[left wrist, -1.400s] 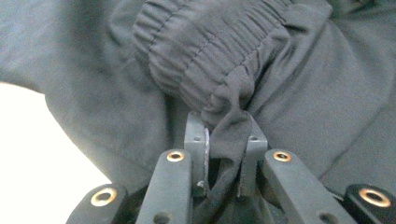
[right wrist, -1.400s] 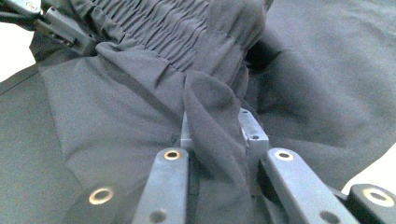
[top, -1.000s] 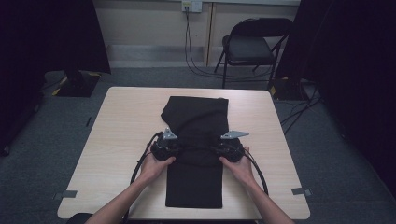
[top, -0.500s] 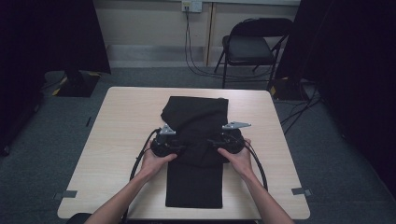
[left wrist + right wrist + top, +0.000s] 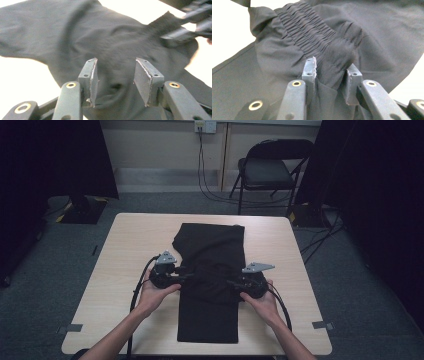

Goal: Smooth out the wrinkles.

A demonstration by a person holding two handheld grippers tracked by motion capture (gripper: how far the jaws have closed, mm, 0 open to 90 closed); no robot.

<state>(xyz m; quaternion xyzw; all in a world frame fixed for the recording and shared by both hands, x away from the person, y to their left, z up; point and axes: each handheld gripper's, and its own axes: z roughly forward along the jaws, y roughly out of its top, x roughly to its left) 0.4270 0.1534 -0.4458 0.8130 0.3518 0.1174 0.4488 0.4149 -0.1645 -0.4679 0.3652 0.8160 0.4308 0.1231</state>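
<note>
High view — garment: black trousers (image 5: 210, 285) lie lengthwise down the middle of the pale worktop (image 5: 125, 245), the upper part doubled over the rest.
High view — left gripper (image 5: 181, 276): held at the cloth's left edge, its jaws pointing inward over the fabric.
High view — right gripper (image 5: 231, 283): held at the cloth's right edge, its jaws pointing inward toward the other pair; the fabric bunches between the two.
High view — beyond the worktop: a folding chair (image 5: 272, 170) stands on the grey floor, well apart from the jaws.

Left gripper view — left gripper (image 5: 115, 82): jaws apart and just now widening; dark cloth lies ahead of and beneath the gap, blurred, and the pads (image 5: 94, 80) press on nothing.
Left gripper view — trousers (image 5: 75, 37): spread ahead of the jaws and to both sides, with bare worktop showing beside the left jaw.

Right gripper view — right gripper (image 5: 332, 82): jaws just now narrowing and clamped on a fold of the trousers (image 5: 332, 52).
Right gripper view — waistband (image 5: 307, 30): the gathered elastic band runs away from the jaws, up and to the left, starting at the pinched fold.
</note>
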